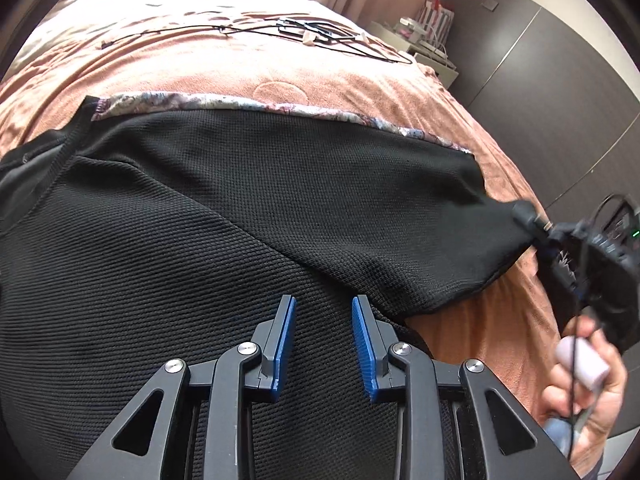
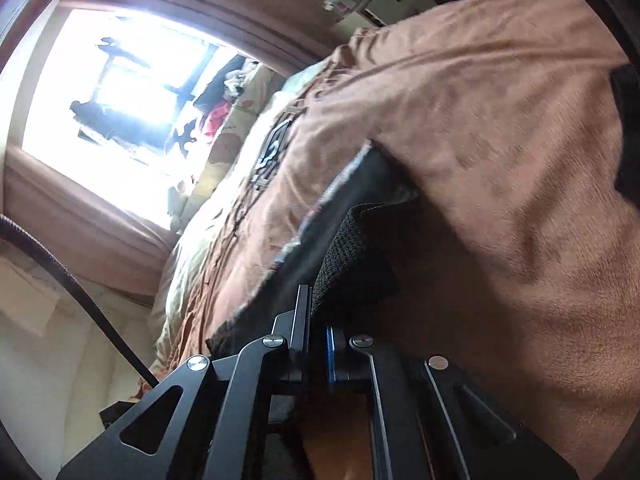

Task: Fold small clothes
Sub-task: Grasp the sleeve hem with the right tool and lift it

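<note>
A black knit garment (image 1: 248, 216) lies spread across the bed, partly over a floral-patterned cloth (image 1: 224, 103). My left gripper (image 1: 323, 304) is open and empty, low over the garment's near part. My right gripper (image 1: 532, 216) is at the garment's right corner, pulling it taut. In the right wrist view my right gripper (image 2: 318, 300) is shut on the black garment's edge (image 2: 352, 256), with the floral cloth (image 2: 304, 232) beside it.
The bed is covered by a pinkish-brown blanket (image 1: 304, 76). Black cables and a small device (image 1: 316, 32) lie on it farther back. A nightstand with bags (image 1: 424, 36) stands at the bed's right, by dark cabinet doors (image 1: 552, 72). A bright window (image 2: 120, 80) is beyond the bed.
</note>
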A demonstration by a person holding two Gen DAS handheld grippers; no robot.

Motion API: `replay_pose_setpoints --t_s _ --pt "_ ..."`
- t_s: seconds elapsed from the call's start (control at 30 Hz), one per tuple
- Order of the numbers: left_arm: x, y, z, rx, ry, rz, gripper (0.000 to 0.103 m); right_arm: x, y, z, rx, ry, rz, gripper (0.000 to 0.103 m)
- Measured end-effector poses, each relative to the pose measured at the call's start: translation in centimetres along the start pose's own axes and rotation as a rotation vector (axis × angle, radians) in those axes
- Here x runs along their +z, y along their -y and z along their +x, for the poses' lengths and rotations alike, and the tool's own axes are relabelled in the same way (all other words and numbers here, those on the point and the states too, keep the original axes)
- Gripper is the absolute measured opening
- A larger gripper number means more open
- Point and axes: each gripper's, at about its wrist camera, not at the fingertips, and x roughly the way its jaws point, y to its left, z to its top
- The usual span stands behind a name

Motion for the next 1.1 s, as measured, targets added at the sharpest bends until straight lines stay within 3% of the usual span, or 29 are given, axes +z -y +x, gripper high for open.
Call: replay_pose_setpoints --t_s 0.5,0.8,0.93,1.1 --pt "0.6 2.4 2.3 -0.056 -0.028 0.05 0.031 -2.1 -5.5 -5.1 0.226 -0.03 -0.072 0.002" --pt "1.4 2.6 3.1 -0.098 -0.001 0.028 0.031 -2.4 -6.2 -3.0 0.245 -0.071 -0.088 0.002" --pt "0.8 2.0 2.2 -0.154 -0.003 0.031 0.031 -1.8 -6.1 -2.2 0.254 -0.08 -0.078 0.002" --pt "0.5 0.7 0.0 -0.141 0.017 0.016 0.031 -2.6 -7.1 -1.7 0.272 -0.108 -0.089 0.002"
